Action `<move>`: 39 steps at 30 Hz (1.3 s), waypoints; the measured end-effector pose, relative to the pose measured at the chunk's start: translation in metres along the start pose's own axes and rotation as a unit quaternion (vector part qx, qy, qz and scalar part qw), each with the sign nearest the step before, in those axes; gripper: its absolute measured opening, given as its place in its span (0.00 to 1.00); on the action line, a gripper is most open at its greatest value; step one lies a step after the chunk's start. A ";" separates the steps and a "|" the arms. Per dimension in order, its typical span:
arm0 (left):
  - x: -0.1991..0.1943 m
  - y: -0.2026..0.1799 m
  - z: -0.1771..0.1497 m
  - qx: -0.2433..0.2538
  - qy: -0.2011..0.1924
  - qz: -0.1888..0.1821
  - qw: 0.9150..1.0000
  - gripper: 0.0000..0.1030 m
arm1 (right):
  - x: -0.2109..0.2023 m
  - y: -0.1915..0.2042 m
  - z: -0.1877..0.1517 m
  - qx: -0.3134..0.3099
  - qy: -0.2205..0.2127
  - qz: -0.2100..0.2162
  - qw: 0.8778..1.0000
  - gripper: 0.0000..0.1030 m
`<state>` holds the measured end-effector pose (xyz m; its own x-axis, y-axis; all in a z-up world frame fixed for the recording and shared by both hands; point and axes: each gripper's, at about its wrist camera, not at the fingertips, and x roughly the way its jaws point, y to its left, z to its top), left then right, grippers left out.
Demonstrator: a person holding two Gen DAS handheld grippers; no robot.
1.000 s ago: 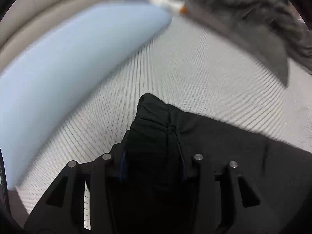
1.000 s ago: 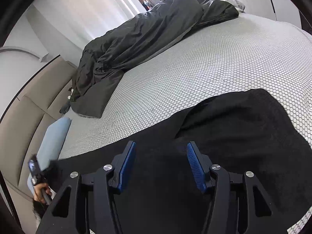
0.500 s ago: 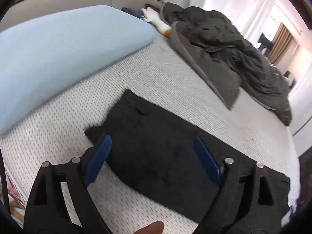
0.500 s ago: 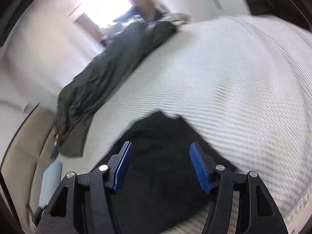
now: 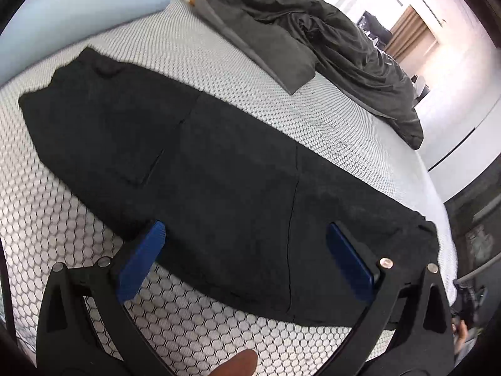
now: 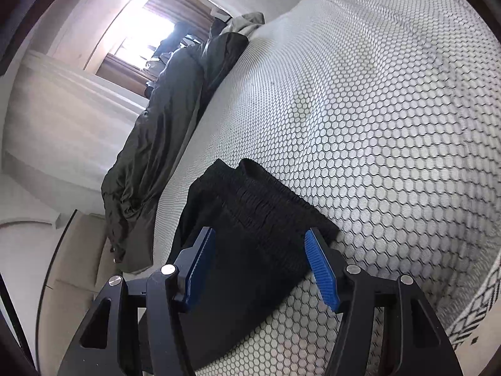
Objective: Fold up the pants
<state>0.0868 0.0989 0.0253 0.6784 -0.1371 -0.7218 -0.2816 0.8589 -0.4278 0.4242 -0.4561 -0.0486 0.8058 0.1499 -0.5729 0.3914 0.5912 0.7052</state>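
Since a second ago the pants (image 5: 219,163) have been let go by the left gripper (image 5: 244,250), which was then clamped on a bunched end of the cloth and is now held wide apart above the fabric with nothing between its blue pads (image 5: 141,260). Both cameras have also been swung round, so that the garment is now seen by the left wrist as one long black strip laid flat across the bed (image 5: 219,62), running from the upper left to the lower right. A seam and a pocket line can be made out on the cloth. A light blue pillow (image 5: 78,6) is seen beyond the far end of the pants, and a dark grey duvet (image 5: 313,40) is heaped along the far side of the bed, well apart from the garment. A fingertip (image 5: 241,365) is visible at the bottom edge of the left view. From the right wrist, the ribbed end of the pants (image 6: 250,219) is seen lying on the honeycomb-patterned cover (image 6: 375,109), with the right gripper (image 6: 260,266) held open over it, a pad at each side of the cloth and nothing gripped. Whether the pads touch the fabric cannot be told.
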 end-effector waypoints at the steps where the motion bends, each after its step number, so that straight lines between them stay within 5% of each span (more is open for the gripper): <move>1: 0.001 -0.003 0.001 0.002 -0.001 0.001 1.000 0.99 | -0.002 0.004 -0.008 -0.004 0.003 -0.001 1.000 0.60; 7: 0.017 -0.026 0.000 0.022 0.014 -0.013 1.000 0.99 | 0.015 -0.008 -0.013 0.031 0.014 0.019 0.999 0.59; 8: 0.019 -0.033 -0.003 0.030 0.016 -0.013 0.999 0.99 | 0.021 -0.008 -0.012 0.036 0.014 0.021 0.999 0.55; 10: 0.027 -0.045 -0.005 0.044 0.020 -0.012 0.999 0.99 | 0.030 -0.004 -0.012 0.032 0.012 0.023 0.999 0.22; 15: 0.028 -0.068 -0.028 0.075 0.027 -0.005 0.997 0.99 | 0.024 0.019 -0.018 -0.015 0.014 0.036 0.999 0.18; 21: 0.025 -0.071 -0.034 0.085 0.026 -0.004 0.996 0.99 | 0.014 -0.018 -0.021 0.040 0.042 0.006 0.998 0.41; 23: 0.029 -0.072 -0.030 0.083 0.027 -0.009 0.996 0.99 | 0.014 -0.028 -0.020 0.063 0.039 0.036 0.997 0.50; 25: 0.027 -0.073 -0.029 0.082 0.027 -0.014 0.996 0.99 | 0.015 -0.034 -0.019 0.094 0.035 0.079 0.992 0.69; 29: 0.031 -0.076 -0.030 0.089 0.033 -0.019 0.995 0.99 | 0.043 -0.018 -0.010 0.092 0.039 0.068 0.993 0.71; 33: 0.037 -0.083 -0.034 0.103 0.041 -0.018 0.994 0.99 | 0.056 0.014 -0.006 0.021 0.028 0.031 0.999 0.18; 37: 0.036 -0.087 -0.037 0.113 0.042 -0.017 0.993 0.99 | 0.021 0.024 -0.016 -0.033 -0.001 0.033 0.999 0.11; 39: 0.035 -0.089 -0.037 0.117 0.041 -0.018 0.992 0.99 | 0.014 0.019 -0.018 -0.049 0.003 -0.005 0.999 0.14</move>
<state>0.1105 -0.0011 0.0176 0.6256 -0.2008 -0.7538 -0.0863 0.9425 -0.3227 0.4348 -0.4285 -0.0507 0.7994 0.1472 -0.5825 0.3544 0.6674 0.6549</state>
